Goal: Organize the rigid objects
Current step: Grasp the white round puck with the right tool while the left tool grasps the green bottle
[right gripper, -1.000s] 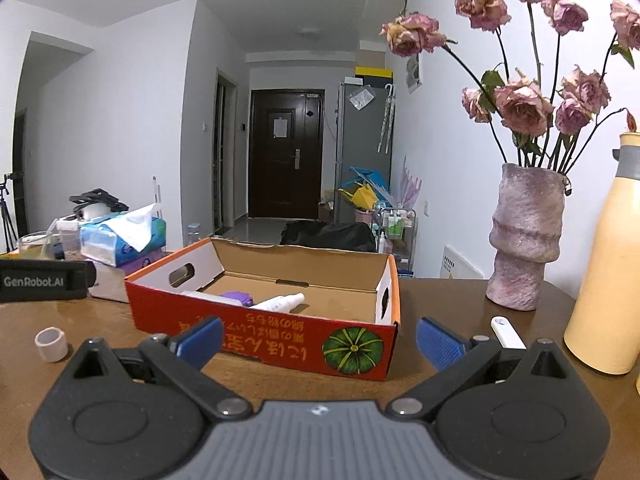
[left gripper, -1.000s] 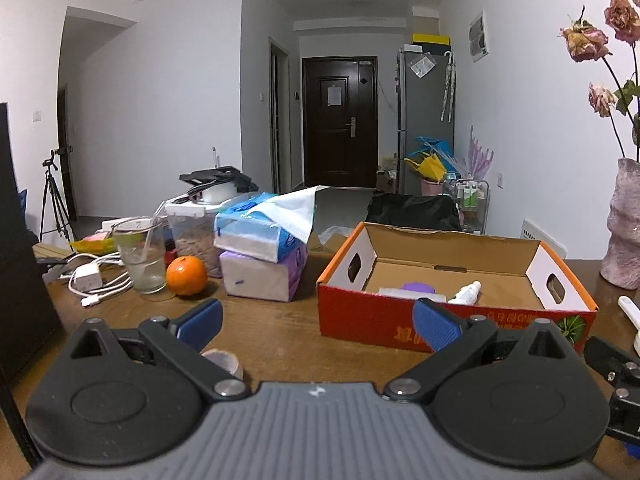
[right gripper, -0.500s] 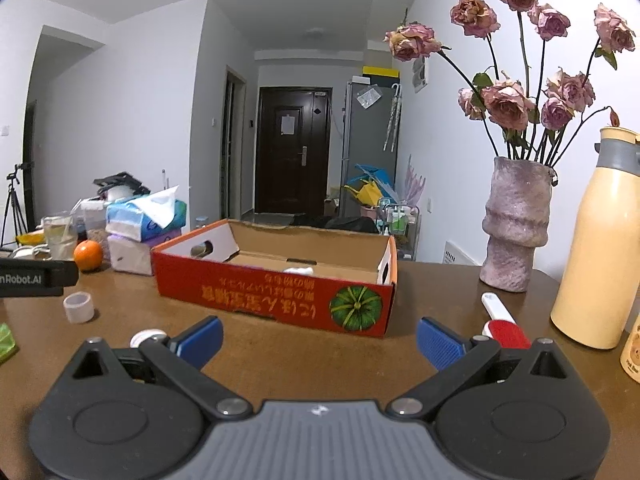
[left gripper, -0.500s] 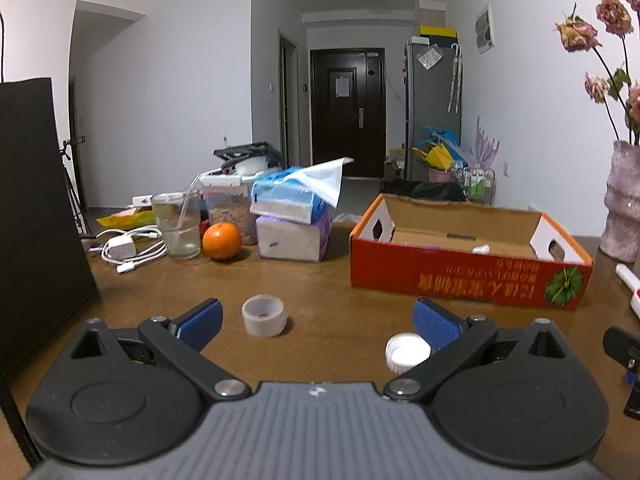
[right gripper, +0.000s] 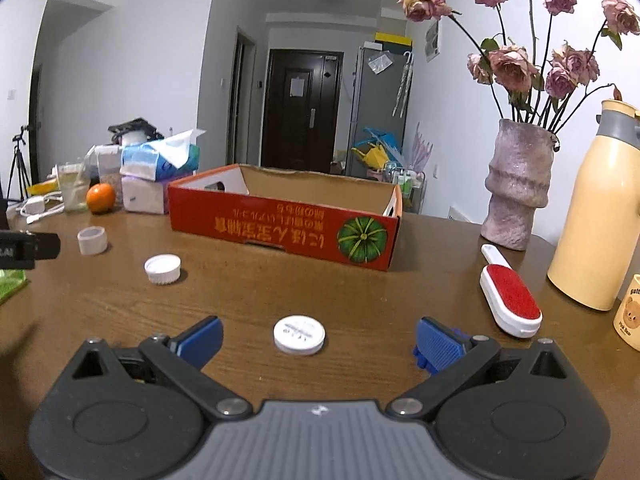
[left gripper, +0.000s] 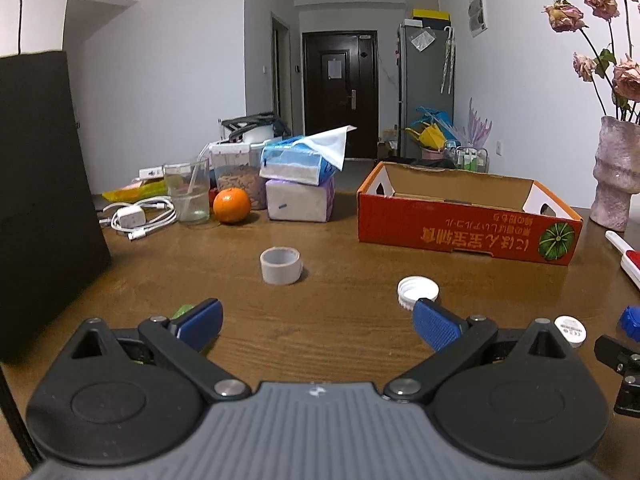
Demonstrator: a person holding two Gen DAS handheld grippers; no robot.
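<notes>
Grippers both stood wide open and empty. Right gripper [right gripper: 318, 338] hung low over the table [right gripper: 360, 292], a flat white disc [right gripper: 299, 335] lying between its fingers, untouched; a small blue piece [right gripper: 421, 356] sat partly hidden behind its right finger [right gripper: 438, 344]. Left gripper [left gripper: 318, 320] was equally spread, a ribbed white cap [left gripper: 417, 291] just beyond its right fingertip and a tape roll [left gripper: 280, 265] farther ahead.

Progress, judged: early to middle. Orange cardboard box [right gripper: 280, 216] stood mid-table, its floor hidden from both views. Loose outside it: disc, cap, tape roll, blue piece, red lint brush [right gripper: 510, 300].

Change since 1.0 s ago: both tools had drawn back from the box and sat lower. Earlier the box filled the view and showed a white bottle and a purple item inside; now disc and cap came into view.
</notes>
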